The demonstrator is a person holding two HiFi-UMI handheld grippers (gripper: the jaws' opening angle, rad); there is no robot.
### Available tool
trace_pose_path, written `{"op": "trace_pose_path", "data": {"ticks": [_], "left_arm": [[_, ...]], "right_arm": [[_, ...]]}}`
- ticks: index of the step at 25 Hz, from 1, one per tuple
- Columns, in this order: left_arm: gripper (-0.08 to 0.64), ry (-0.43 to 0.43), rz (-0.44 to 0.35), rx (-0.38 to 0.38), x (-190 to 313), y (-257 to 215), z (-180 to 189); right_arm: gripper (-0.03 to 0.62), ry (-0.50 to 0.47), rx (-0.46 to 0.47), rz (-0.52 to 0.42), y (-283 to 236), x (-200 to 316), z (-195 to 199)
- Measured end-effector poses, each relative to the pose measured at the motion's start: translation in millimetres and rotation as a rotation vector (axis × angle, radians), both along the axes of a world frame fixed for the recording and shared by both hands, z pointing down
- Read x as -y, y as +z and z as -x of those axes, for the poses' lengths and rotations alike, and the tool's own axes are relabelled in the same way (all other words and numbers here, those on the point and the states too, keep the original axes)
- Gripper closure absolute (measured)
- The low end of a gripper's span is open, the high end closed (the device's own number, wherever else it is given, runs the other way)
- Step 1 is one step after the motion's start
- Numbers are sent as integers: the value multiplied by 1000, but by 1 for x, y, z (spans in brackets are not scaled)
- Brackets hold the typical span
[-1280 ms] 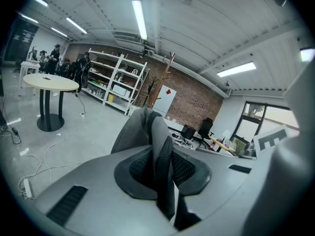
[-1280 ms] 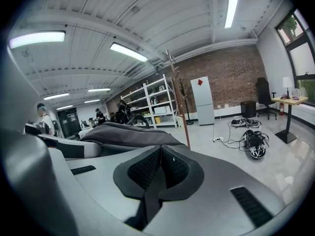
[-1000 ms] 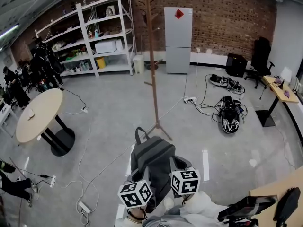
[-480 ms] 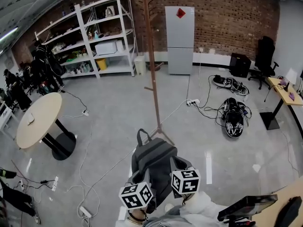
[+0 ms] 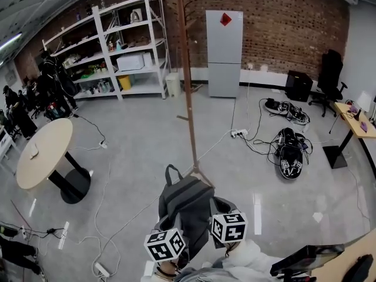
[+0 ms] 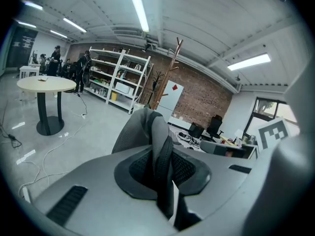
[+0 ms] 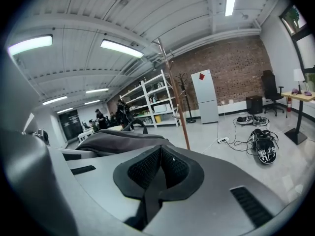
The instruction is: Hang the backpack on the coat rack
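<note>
At the lower middle of the head view, you hold the grey backpack (image 5: 187,200) off the floor (image 5: 135,140). Its top handle (image 5: 171,173) points away from you, toward the coat rack (image 5: 188,87). The rack's wooden pole stands upright on the floor. In that view its splayed foot lies just beyond the backpack's upper edge, and the two are not visibly touching.

Left claw (image 6: 161,168): clenched on a grey, mesh-lined strap (image 6: 158,136) of the backpack. The strap rises out from between the pads, and the bag's body bulges just beyond it.

Right claw (image 7: 158,167): clenched, with the pads meeting along one seam. A narrow dark band runs down from that seam, and you cannot tell whether it is a strap. From this claw the backpack lies just to the left, at about jaw height.

Each claw's marker cube (image 5: 229,227) shows at the bottom of the head view, one on either side of the bag's lower end.

Surroundings: a round desk (image 5: 41,154) stands well to the left, and a white shelving unit (image 5: 126,46) stands against the brick wall (image 5: 288,22). A tall pale cabinet (image 5: 224,51) stands right of the rack. Cables (image 5: 258,140) trail across the floor. People (image 5: 53,81) stand at far left.
</note>
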State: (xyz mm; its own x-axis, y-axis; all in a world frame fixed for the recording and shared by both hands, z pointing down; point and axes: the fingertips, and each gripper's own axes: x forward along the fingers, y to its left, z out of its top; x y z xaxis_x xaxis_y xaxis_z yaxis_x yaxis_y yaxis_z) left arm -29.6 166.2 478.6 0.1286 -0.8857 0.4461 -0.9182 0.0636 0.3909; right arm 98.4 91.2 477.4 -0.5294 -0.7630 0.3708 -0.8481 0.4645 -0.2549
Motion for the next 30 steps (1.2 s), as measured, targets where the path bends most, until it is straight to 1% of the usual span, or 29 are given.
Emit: {"op": "trace_pose_path", "data": {"ticks": [4, 8, 14, 19, 23, 30], "left_arm": [[515, -16, -3, 6, 13, 3, 6], [515, -27, -5, 8, 26, 1, 11], [515, -33, -20, 17, 46, -2, 19], [515, -30, -10, 7, 62, 4, 21], [515, -25, -15, 3, 76, 7, 27], [515, 9, -10, -3, 115, 9, 40]], "right_arm": [[580, 10, 6, -2, -1, 16, -6], [580, 16, 4, 17, 3, 26, -11], [580, 44, 4, 24, 9, 38, -20], [580, 67, 1, 28, 13, 54, -28], [580, 70, 0, 24, 15, 64, -23], [580, 91, 8, 18, 13, 104, -4]]}}
